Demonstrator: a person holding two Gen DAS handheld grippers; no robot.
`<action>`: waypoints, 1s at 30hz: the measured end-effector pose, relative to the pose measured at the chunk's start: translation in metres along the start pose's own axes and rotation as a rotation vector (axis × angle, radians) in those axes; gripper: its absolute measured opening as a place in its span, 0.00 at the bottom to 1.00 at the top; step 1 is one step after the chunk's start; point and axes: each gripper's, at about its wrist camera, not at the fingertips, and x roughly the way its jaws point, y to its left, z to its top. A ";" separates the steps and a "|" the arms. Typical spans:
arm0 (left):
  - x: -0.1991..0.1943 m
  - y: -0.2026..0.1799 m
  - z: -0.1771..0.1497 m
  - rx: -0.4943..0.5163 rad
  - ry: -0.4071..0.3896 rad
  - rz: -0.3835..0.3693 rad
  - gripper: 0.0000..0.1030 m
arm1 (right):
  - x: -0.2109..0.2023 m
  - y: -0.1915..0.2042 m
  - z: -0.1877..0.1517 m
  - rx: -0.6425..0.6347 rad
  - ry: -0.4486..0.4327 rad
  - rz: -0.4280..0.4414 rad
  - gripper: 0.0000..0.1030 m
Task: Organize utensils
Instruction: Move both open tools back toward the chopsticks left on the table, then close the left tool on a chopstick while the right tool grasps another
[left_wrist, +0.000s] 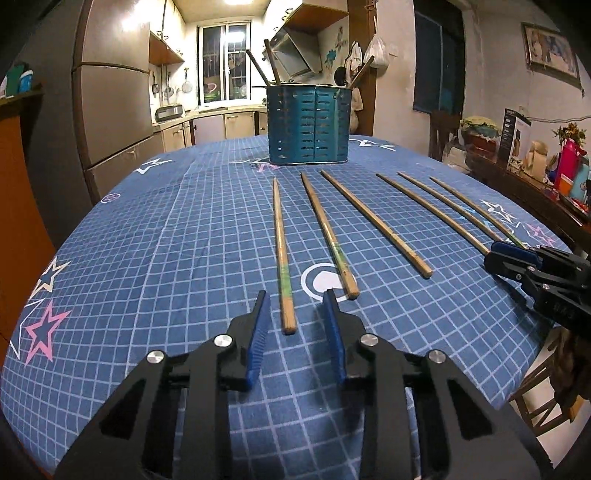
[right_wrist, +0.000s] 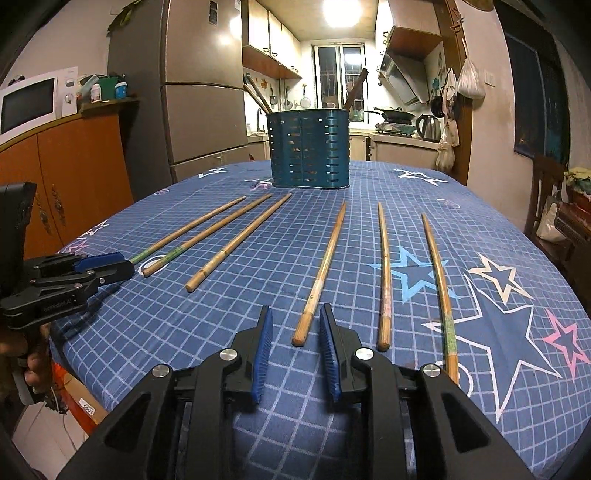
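Both of my claws sit low over the blue grid-patterned tablecloth with stars (left_wrist: 166, 229), each with its blue-padded jaws parted and nothing pinched. From the left wrist view, my left gripper (left_wrist: 297, 306) has the near end of the leftmost brown wooden chopstick (left_wrist: 280, 251) lying between its fingers, with a clear gap on either side, so no pad touches it. From the right wrist view, my right gripper (right_wrist: 295, 321) brackets the butt of the fourth wooden chopstick (right_wrist: 320, 273) the same way; it lies close to the right-hand pad (right_wrist: 328, 354), though I can't tell whether they touch. Six chopsticks lie spread in a fan on the cloth, thin tips pointing toward the teal perforated metal utensil holder (right_wrist: 308, 147), which stands upright at the far side of the table with a few dark handles sticking out of it. Past it I see the kitchen window (right_wrist: 340, 74).
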 end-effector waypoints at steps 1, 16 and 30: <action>0.000 0.000 0.000 -0.001 0.000 0.002 0.24 | 0.000 0.000 0.001 0.000 0.000 -0.001 0.27; -0.009 -0.010 -0.006 -0.034 -0.039 0.043 0.05 | -0.006 0.003 -0.006 0.014 -0.042 -0.027 0.08; -0.086 -0.018 0.040 -0.017 -0.248 0.047 0.05 | -0.080 -0.002 0.040 -0.029 -0.235 -0.027 0.07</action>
